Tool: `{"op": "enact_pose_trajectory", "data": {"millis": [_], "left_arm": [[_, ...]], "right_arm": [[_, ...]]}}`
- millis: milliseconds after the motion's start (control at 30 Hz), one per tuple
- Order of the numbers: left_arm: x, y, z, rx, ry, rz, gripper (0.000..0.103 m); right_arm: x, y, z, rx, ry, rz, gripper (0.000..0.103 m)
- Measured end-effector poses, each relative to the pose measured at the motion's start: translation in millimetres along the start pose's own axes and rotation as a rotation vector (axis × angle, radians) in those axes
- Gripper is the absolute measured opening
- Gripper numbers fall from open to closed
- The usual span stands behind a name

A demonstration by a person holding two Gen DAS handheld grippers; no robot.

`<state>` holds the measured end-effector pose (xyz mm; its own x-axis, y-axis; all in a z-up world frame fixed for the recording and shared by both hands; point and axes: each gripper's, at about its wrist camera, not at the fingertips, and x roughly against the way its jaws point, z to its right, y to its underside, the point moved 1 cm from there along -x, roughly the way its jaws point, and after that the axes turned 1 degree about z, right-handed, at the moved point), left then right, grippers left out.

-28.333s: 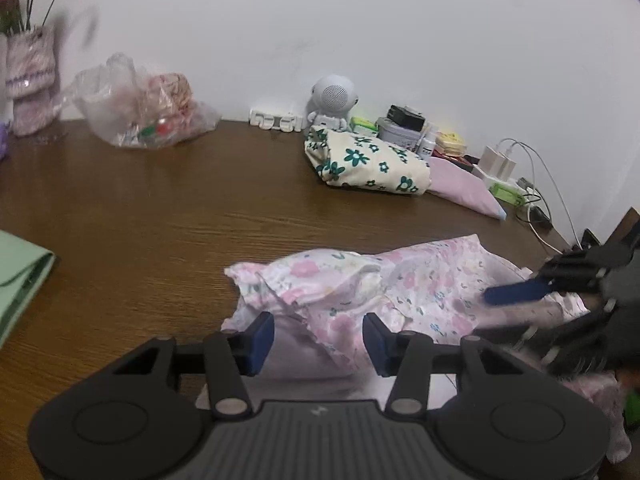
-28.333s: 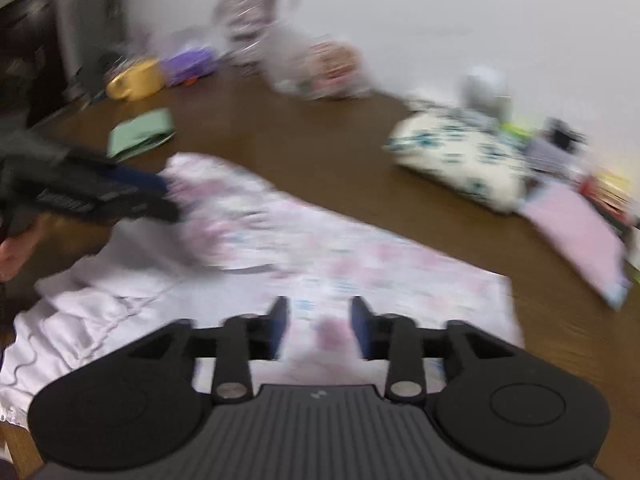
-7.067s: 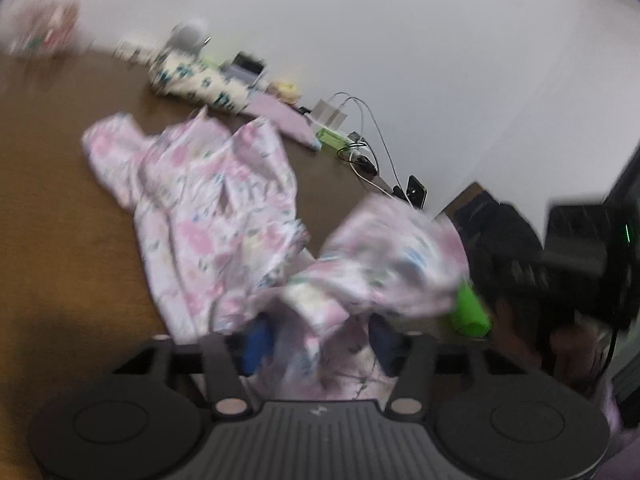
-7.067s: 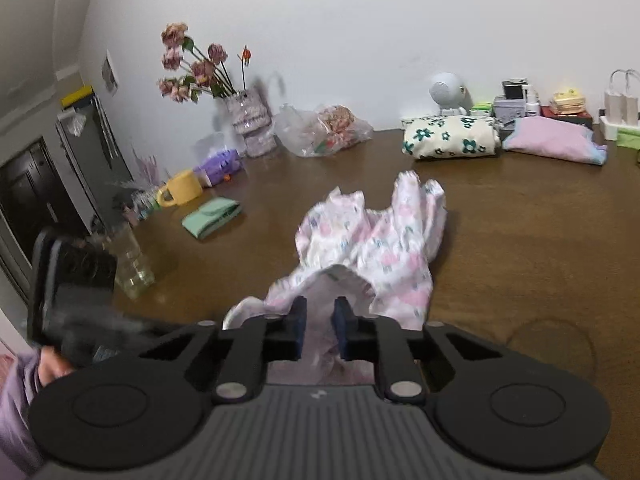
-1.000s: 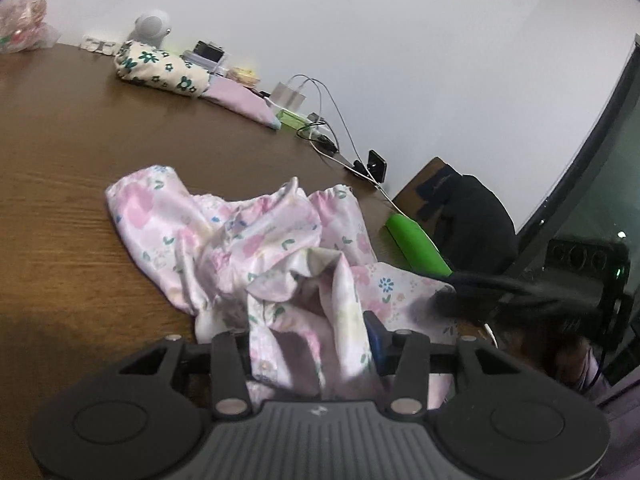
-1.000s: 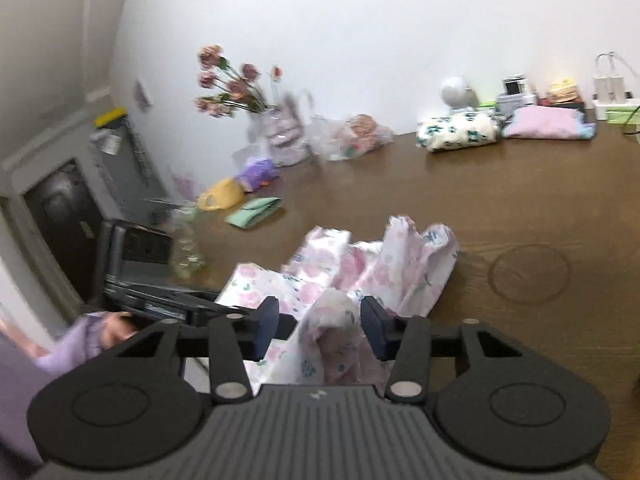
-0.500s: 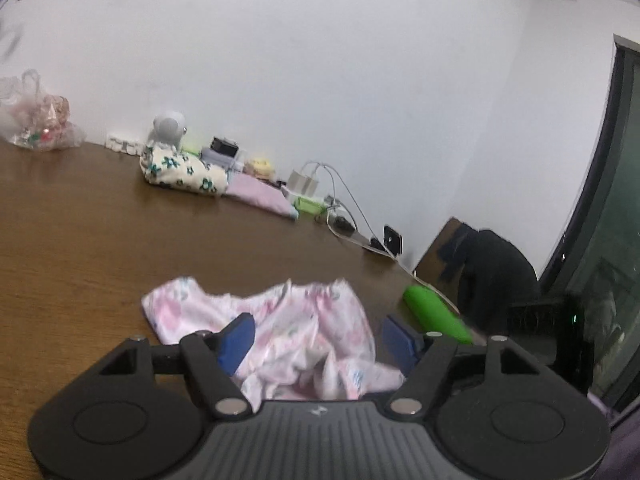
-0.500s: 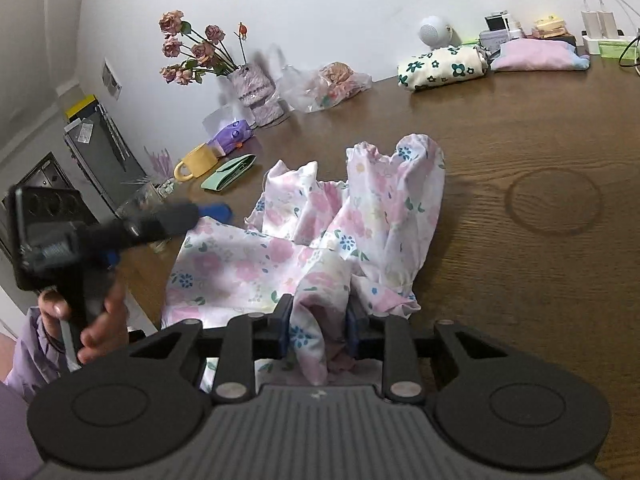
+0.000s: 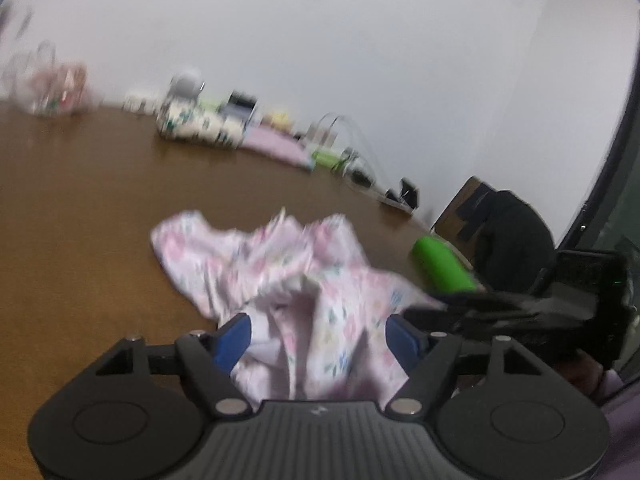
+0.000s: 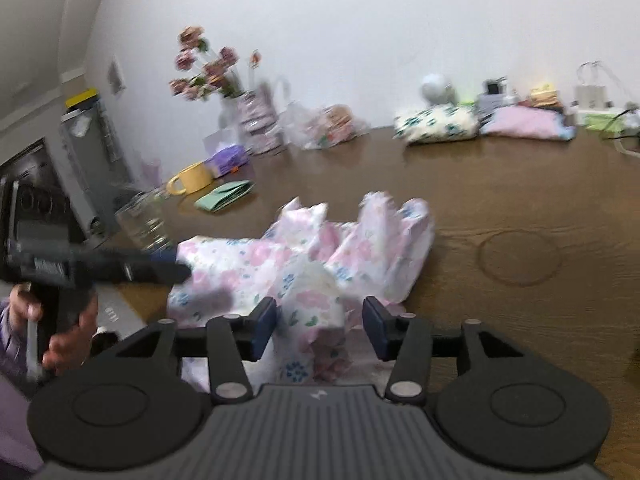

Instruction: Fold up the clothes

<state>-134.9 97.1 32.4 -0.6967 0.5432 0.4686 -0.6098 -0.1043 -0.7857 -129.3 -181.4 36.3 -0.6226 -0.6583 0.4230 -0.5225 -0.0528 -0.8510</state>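
Pink floral garment (image 10: 304, 264) lies crumpled in a loose heap on the brown wooden table (image 10: 520, 208), near the table's front edge, unfolded, with ruffled parts bunched toward the far side

Left gripper (image 9: 320, 330): jaws spread wide; cloth sits between the blue pads (image 9: 234, 336) but is not pinched, the pads stand clear of it on both sides. Jaws have just been opening

Right gripper (image 10: 320, 322): jaws apart, a fold of the garment rising between them, no pad pressing on it. Jaws have just been opening. Seen from the left wrist view, it reaches in from the right over the garment's edge

Left wrist view is motion-blurred. A hand (image 10: 64, 332) grips the left tool's handle at the frame's left side

Elsewhere on table: green bottle (image 9: 442, 266) lying beside the garment; folded green cloth (image 10: 224, 196), yellow mug (image 10: 192, 178) and glass (image 10: 144, 224) at the left; folded floral bundle (image 10: 438, 122) and folded pink cloth (image 10: 528, 122) along the wall; vase of flowers (image 10: 248, 112) at the back
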Motion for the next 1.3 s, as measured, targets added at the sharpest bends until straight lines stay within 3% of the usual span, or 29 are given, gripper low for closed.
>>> {"op": "enact_pose_trajectory", "data": {"millis": [133, 200, 267, 300, 333, 467, 533, 600, 667, 733, 833, 900, 1000, 1167, 1300], "left_arm": [[-17, 8, -18, 0.122, 0.033, -0.032, 0.047], [-19, 11, -27, 0.17, 0.055, -0.034, 0.034], [-16, 10, -28, 0.193, 0.084, -0.023, 0.027], [-15, 10, -29, 0.204, 0.098, -0.018, 0.021], [-16, 10, -31, 0.227, 0.109, -0.019, 0.02], [-26, 15, -50, 0.322, 0.105, -0.047, 0.02], [-29, 16, -52, 0.319, 0.102, -0.049, 0.021], [-27, 14, -50, 0.283, 0.092, -0.055, 0.025], [-19, 8, -45, 0.217, 0.06, -0.049, 0.035], [-7, 0, -38, 0.151, 0.015, -0.019, 0.044], [17, -14, -32, 0.101, 0.049, 0.076, 0.056], [18, -23, -25, 0.092, 0.05, 0.104, 0.057], [0, -21, -11, 0.026, -0.035, 0.071, 0.056], [-29, -6, -8, -0.014, -0.15, -0.038, 0.054], [-30, 0, -16, -0.01, -0.149, -0.053, 0.053]], "right_arm": [[-3, 5, 7, -0.037, 0.043, 0.012, 0.068], [-9, 9, 13, -0.077, 0.047, 0.001, 0.068], [-17, 10, 20, -0.148, 0.001, -0.023, 0.048], [-21, 10, 25, -0.197, -0.044, -0.037, 0.024], [-23, 10, 30, -0.246, -0.089, -0.047, 0.013], [-37, 12, 52, -0.407, -0.143, -0.067, 0.011], [-48, 17, 62, -0.483, -0.141, -0.1, 0.011], [-51, 18, 62, -0.474, -0.131, -0.102, 0.012], [-51, 17, 55, -0.426, -0.108, -0.104, 0.012], [-52, 16, 51, -0.39, -0.094, -0.106, 0.013], [-51, 15, 48, -0.367, -0.089, -0.111, 0.013], [-50, 14, 47, -0.357, -0.089, -0.114, 0.014], [-49, 16, 49, -0.367, -0.096, -0.105, 0.014], [-48, 16, 49, -0.355, -0.094, -0.098, 0.014], [-49, 15, 47, -0.328, -0.09, -0.09, 0.014]]}}
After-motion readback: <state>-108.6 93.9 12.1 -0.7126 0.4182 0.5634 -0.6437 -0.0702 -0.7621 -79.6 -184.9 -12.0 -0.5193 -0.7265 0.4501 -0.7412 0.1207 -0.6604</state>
